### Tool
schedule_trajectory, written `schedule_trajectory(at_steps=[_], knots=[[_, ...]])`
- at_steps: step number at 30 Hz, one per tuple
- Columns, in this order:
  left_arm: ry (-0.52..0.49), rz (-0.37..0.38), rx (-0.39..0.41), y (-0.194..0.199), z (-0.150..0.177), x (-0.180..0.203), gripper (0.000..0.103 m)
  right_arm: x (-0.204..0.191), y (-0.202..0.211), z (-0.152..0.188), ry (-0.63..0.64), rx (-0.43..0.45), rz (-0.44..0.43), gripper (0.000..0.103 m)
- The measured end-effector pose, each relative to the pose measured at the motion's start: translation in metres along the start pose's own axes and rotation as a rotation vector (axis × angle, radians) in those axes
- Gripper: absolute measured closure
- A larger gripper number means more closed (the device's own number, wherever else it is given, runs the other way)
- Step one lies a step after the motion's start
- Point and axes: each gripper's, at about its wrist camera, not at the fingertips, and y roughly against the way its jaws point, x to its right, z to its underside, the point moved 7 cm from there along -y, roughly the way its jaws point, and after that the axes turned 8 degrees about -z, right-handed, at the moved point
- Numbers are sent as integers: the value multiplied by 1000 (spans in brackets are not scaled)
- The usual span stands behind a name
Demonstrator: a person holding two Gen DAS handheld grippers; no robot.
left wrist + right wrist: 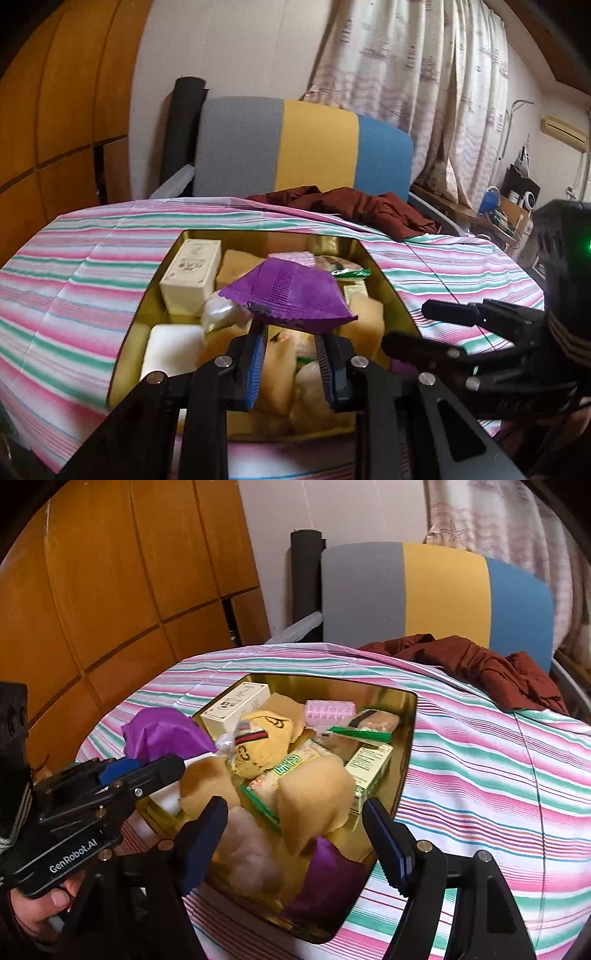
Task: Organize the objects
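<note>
Fingers (258, 334) on the left gripper (291, 332) were clamped on a purple packet (291, 295), hanging over the gold tin (408, 738) on the striped tabletop (480, 768). Right gripper (295, 819) sat spread wide above the tin's snacks, holding nothing.

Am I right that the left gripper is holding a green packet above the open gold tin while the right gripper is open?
Not quite: the packet held by the left gripper is purple, not green, as the left wrist view shows. It is above the gold tin, and the right gripper is open.
</note>
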Motion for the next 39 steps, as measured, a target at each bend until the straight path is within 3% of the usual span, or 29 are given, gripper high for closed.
schedule_trajectory(at_steps=[5, 12, 24, 31, 39], knots=[[-37, 50, -13, -15, -11, 21, 78, 6, 2, -1, -16, 10, 16, 27], [0, 76, -74, -31, -11, 25, 77, 16, 10, -1, -36, 29, 45, 27], [52, -42, -110, -25, -5, 1, 74, 17, 7, -1, -36, 13, 62, 27], [49, -187, -146, -17, -1, -17, 73, 11, -1, -5, 0, -41, 105, 27], [79, -268, -189, -6, -7, -35, 73, 0, -7, -22, -1, -110, 123, 21]])
